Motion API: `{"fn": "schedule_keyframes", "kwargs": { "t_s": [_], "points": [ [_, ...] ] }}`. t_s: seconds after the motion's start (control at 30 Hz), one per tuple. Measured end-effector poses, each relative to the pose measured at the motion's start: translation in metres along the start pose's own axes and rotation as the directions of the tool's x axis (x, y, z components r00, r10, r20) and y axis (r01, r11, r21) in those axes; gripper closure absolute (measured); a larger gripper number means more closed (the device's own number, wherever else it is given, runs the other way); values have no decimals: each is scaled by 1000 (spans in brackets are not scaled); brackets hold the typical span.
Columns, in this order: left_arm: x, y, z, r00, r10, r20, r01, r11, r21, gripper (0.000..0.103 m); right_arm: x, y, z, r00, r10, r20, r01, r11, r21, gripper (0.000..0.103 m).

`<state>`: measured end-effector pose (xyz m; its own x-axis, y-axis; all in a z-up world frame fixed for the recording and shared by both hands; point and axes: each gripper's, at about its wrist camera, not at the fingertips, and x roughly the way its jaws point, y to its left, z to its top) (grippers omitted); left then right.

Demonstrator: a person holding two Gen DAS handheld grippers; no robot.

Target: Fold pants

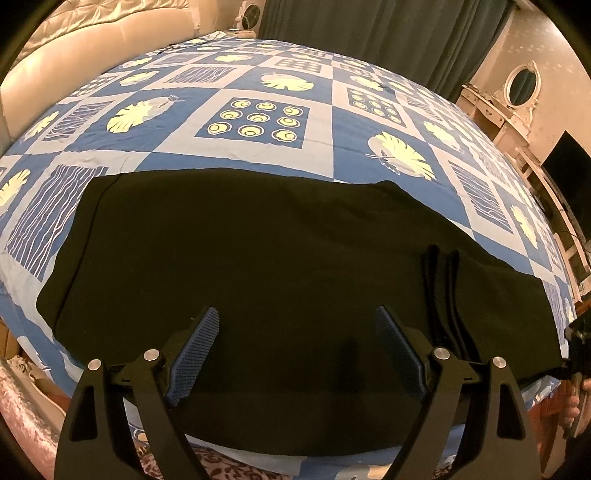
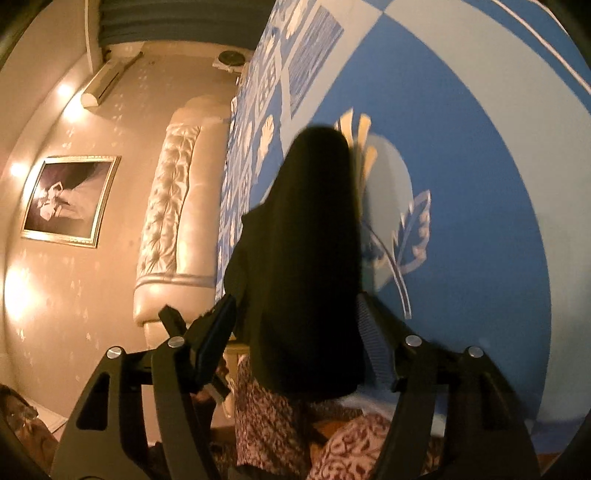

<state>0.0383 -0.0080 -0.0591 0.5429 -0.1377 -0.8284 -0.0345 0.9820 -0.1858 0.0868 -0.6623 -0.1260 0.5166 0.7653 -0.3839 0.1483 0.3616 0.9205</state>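
Observation:
Black pants (image 1: 258, 266) lie folded flat across the near part of a bed covered by a blue patterned sheet (image 1: 258, 74). A ribbed band (image 1: 443, 295) shows toward their right end. My left gripper (image 1: 297, 314) hovers open over the pants near the bed's front edge, with nothing between its blue pads (image 1: 195, 354). In the right wrist view, which is rolled sideways, the pants' end (image 2: 310, 258) lies between the fingers of my right gripper (image 2: 295, 306). Its jaws stand wide and I see no pad pressing the cloth. That gripper's body (image 1: 578, 332) shows at the pants' right end.
A cream padded headboard (image 1: 92, 44) bounds the bed's far left and dark curtains (image 1: 388, 29) hang behind. A white dressing table with an oval mirror (image 1: 521, 85) and a dark screen (image 1: 569, 173) stand on the right. A floral bed skirt (image 2: 280, 424) hangs below the front edge.

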Motion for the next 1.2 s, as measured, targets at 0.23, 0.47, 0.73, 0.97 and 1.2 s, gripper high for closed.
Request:
{"fn": "schedule_keyframes", "kwargs": {
  "t_s": [0.23,0.47,0.73,0.97,1.2],
  "points": [
    [-1,-5,0,1000,0,3,0,1000,17,18,2,0,-12,996,-82,-28,81,996,-39,64],
    [0,-5,-1,1000,3,2,-3,1000,15,18,3,-3,-11,986,-166,-27,164,985,-57,80],
    [0,-5,-1,1000,3,2,-3,1000,17,18,8,0,-16,990,-142,-15,141,989,-45,76],
    [-2,-2,0,1000,-1,4,1,1000,14,18,-12,41,-16,924,-355,141,374,916,-144,41],
    [-6,2,-2,1000,32,-1,-32,999,21,18,12,104,-33,868,-399,296,482,820,-309,38]
  ]
}}
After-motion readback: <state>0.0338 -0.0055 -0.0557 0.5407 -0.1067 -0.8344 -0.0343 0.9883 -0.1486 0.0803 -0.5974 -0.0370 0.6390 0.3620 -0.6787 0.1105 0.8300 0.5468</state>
